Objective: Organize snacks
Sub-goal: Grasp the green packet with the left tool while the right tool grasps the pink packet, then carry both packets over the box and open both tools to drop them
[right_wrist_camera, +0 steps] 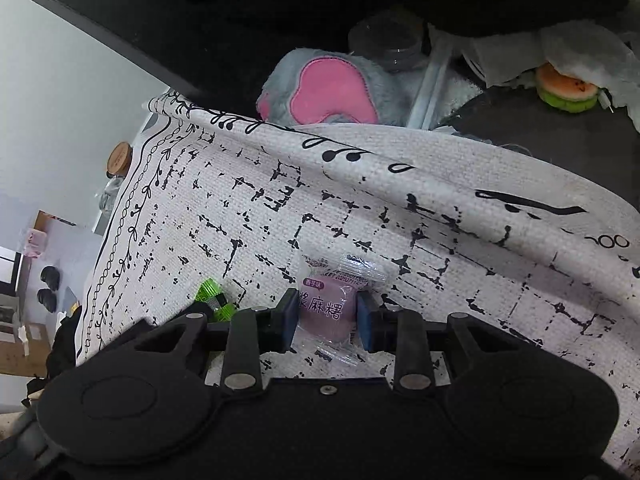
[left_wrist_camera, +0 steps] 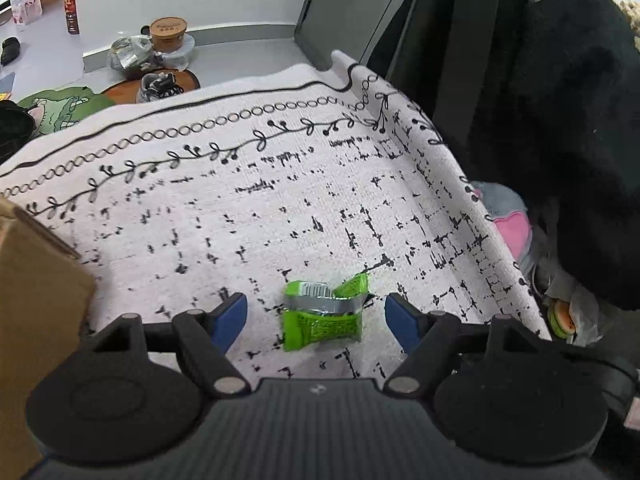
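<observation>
Lying between the spread left gripper (left_wrist_camera: 316, 316) fingers (untouched): green snack (left_wrist_camera: 324, 316).

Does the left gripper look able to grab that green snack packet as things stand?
Probably yes: the green packet lies flat on the patterned cloth between the left gripper's open jaws, nothing in the way.

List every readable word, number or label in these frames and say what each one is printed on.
"浆麻糬": purple snack packet held in the right tool; its first character is partly hidden by a finger.
Small badge and date code on that packet: too small to read.
Green snack packet: only a barcode, unreadable.
Round wooden lid: print blurred.
Dark bottle: label unreadable.
</observation>
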